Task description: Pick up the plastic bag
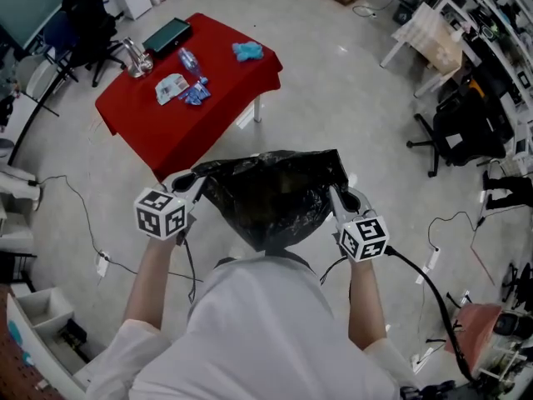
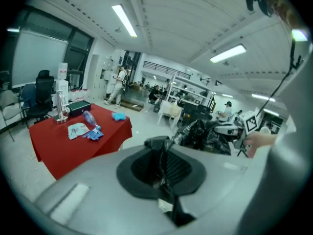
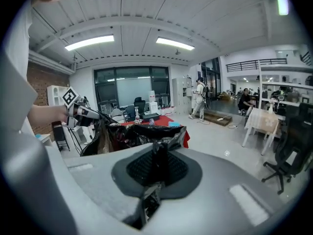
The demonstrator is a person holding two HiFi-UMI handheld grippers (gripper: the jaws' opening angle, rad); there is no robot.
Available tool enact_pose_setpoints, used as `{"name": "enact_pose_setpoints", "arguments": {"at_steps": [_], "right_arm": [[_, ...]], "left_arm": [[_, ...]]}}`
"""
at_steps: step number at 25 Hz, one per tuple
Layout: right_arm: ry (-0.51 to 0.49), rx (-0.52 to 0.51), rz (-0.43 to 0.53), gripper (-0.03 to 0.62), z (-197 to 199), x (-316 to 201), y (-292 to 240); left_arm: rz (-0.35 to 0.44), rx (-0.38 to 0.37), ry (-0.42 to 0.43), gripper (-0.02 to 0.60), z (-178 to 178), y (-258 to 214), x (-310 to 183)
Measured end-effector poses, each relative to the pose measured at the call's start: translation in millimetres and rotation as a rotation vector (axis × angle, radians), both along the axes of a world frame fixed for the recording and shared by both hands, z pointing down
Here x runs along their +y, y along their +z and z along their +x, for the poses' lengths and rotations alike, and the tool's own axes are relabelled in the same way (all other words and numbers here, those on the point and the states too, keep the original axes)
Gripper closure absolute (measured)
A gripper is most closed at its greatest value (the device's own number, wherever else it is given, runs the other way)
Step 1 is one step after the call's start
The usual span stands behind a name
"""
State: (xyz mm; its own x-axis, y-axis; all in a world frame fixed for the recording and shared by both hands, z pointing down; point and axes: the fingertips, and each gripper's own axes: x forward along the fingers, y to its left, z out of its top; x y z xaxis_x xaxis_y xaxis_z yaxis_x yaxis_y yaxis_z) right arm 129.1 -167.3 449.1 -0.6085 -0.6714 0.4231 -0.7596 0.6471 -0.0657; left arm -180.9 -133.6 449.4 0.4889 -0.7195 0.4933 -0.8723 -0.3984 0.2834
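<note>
A black plastic bag (image 1: 273,197) hangs in the air in front of the person, stretched between both grippers. My left gripper (image 1: 198,180) is shut on the bag's left rim; in the left gripper view the black film (image 2: 165,156) is pinched between the closed jaws, with the rest of the bag (image 2: 208,133) beyond. My right gripper (image 1: 336,192) is shut on the right rim; the right gripper view shows film (image 3: 159,156) clamped in the jaws and the open bag (image 3: 132,133) spreading to the left.
A table with a red cloth (image 1: 171,123) stands ahead to the left, carrying a bottle (image 1: 188,60), packets (image 1: 172,87), a blue cloth (image 1: 247,52) and a dark case (image 1: 166,35). Office chairs (image 1: 462,123), cables (image 1: 441,307) on the floor and shelving stand around.
</note>
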Motion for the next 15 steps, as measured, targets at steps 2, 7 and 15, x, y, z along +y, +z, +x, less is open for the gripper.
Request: {"name": "enact_pose_setpoints", "arguments": {"at_steps": [2, 7, 15], "right_arm": [[0.026, 0.012, 0.015, 0.592, -2, 13, -3], [0.040, 0.090, 0.077, 0.592, -11, 39, -15], [0.063, 0.119, 0.094, 0.592, -10, 86, -24]], "left_arm": [[0.013, -0.020, 0.033, 0.575, -4, -5, 11], [0.064, -0.058, 0.098, 0.575, -3, -22, 34], [0.098, -0.067, 0.129, 0.575, 1, -37, 66]]}}
